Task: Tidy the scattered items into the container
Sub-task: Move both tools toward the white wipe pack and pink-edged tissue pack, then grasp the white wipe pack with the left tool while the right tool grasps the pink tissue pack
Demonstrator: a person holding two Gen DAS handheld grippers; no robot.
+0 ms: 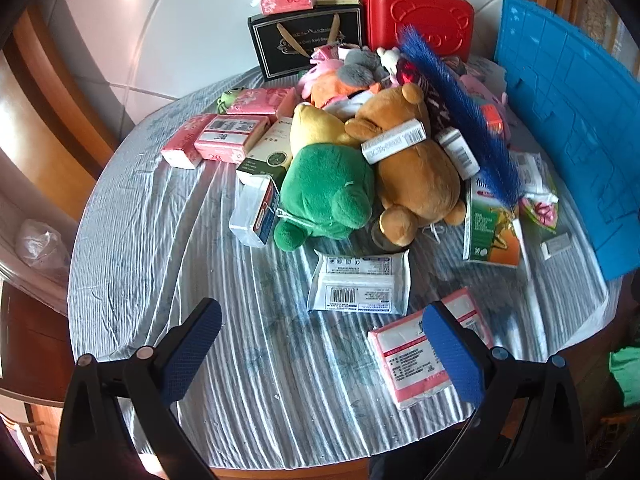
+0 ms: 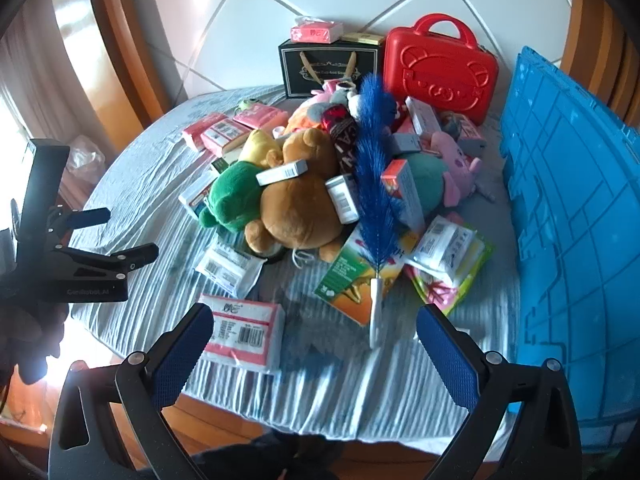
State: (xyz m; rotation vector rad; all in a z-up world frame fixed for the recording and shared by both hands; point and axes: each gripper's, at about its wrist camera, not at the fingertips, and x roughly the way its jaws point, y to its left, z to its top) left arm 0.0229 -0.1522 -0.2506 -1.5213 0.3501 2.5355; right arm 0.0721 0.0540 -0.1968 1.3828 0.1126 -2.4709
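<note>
A heap of items lies mid-table: a brown plush bear [image 1: 416,176] [image 2: 304,204], a green plush [image 1: 328,196] [image 2: 232,200], a blue feather duster [image 1: 460,116] [image 2: 374,184], small boxes and tissue packs. A blue crate [image 1: 568,128] [image 2: 572,216] stands at the right edge. My left gripper [image 1: 320,356] hovers open over the near cloth, a pink tissue pack [image 1: 416,364] by its right finger. My right gripper [image 2: 316,356] is open too, with a pink-and-white tissue pack [image 2: 244,332] by its left finger and the duster's white handle [image 2: 375,312] ahead.
A red case [image 1: 420,12] [image 2: 440,68] and a black gift bag [image 1: 304,40] [image 2: 328,68] stand at the back by the tiled wall. A white wipes pack [image 1: 360,284] lies near the front. The round table [image 1: 160,280] has a striped cloth. The left gripper shows at the right view's left edge [image 2: 60,256].
</note>
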